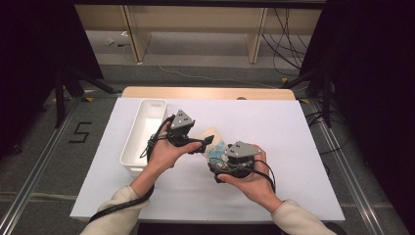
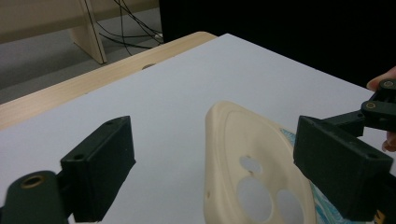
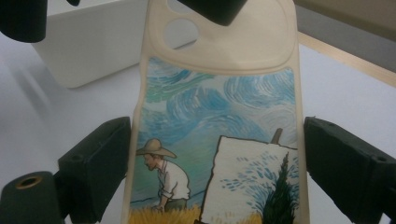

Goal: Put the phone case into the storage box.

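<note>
A: Item: cream-coloured, soft rubbery phone case point(image 3: 219, 107) with a painted back showing a swirling blue sky, a figure in a straw hat and a yellow field. Location?

B: Just right of the long white plastic tray point(image 1: 131, 147), apart from its wall. Seemingly lifted off the white table cover point(image 1: 274, 127). Camera-cutout end nearer the tray, painted end farther from it.

A: Tools?

B: Right gripper point(image 3: 217, 168): jaws wide, pads set against the two long edges of the phone case at its painted half. Gripped across the width, by the look of it. Left gripper point(image 2: 210, 158), on the tray's side of the case: jaws spread astride the cutout end, one jaw close by the rim, the other well clear. Nothing clamped.

A: Handling?

B: Judged light and flexible, not fragile. Likely to bow or fold if squeezed hard across the width, being an empty shell. Thinnest, and so weakest, around the round cutouts. Printed face probably slick; the matt cream rim should give better purchase.

A: Where to take hold?

B: On the solid long edges, as at present, or flat across face and back near a corner of the cutout end. Never through the holes — too easy to stretch. Gentle pressure only.
</note>
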The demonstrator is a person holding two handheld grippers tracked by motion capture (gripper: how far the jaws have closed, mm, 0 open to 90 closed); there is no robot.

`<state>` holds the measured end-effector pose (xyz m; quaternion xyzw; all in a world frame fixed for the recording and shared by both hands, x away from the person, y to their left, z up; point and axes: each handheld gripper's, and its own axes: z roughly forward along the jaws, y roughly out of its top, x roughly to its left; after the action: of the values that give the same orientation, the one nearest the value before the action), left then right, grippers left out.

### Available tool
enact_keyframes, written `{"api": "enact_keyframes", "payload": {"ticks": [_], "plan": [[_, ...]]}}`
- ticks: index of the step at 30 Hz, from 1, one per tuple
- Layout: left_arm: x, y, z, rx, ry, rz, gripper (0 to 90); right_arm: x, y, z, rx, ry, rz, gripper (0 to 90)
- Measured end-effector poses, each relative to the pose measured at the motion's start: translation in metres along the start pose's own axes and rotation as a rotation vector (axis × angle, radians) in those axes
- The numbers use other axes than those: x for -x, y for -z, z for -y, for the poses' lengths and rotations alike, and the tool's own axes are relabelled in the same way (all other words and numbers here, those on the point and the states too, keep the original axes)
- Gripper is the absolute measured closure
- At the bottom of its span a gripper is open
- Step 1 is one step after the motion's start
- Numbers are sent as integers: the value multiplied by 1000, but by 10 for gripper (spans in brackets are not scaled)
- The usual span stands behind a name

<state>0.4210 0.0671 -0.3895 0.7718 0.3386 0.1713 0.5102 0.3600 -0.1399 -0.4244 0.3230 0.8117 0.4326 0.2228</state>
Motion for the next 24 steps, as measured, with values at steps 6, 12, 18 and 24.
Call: {"api": "enact_keyframes", "payload": {"ticks": [6,12,18,24], "plan": [[1,-3,0,-6,5,9,151,-1,0,-1,7,10,-1,115],[-1,-5,2,-19,20,-7,164,-3,0,-1,7,18,-2,115],[-1,-6,3,-24,36,5,186,-4,0,-1,5,24,-2,115],[0,-7,3,-21,45,12,205,-4,0,-1,8,23,0,115]]}}
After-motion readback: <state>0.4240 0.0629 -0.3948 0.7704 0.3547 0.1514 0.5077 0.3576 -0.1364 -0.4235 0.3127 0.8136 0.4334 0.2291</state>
